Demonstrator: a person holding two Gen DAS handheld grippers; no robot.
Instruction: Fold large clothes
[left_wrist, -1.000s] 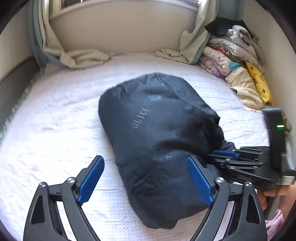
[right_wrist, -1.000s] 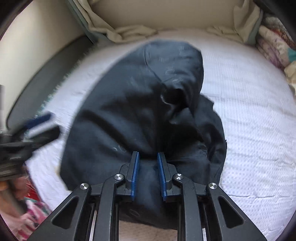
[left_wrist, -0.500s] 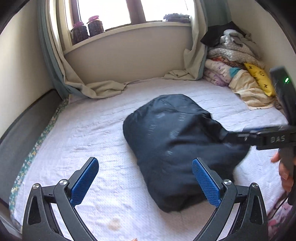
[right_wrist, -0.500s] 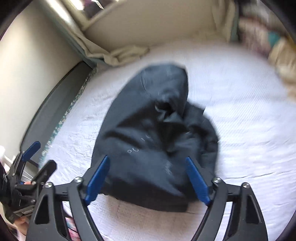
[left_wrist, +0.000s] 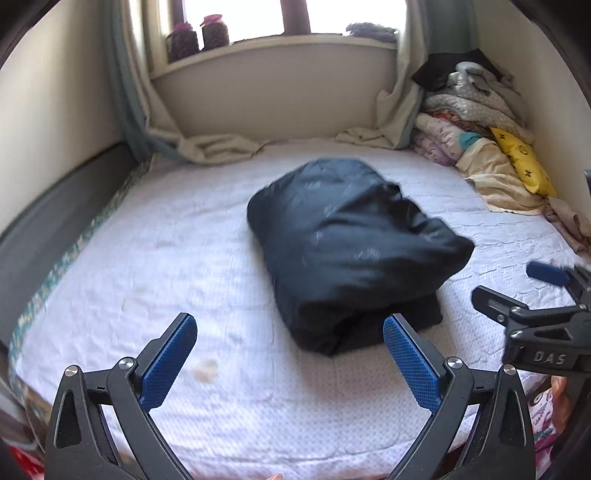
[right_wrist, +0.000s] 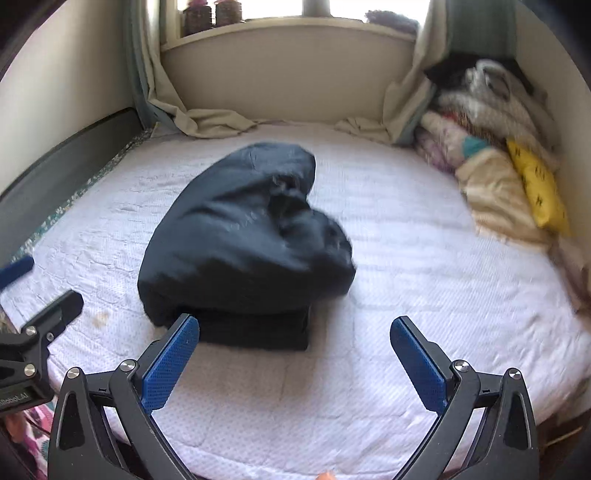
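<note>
dark garment folded into a lumpy bundle, mid-bed, now untouched. right gripper, clamped on its near edge a second ago, jaws now opening, nothing between. left gripper released, drawn back likewise. fold judged done; top layer bulges, may want flattening.
</note>
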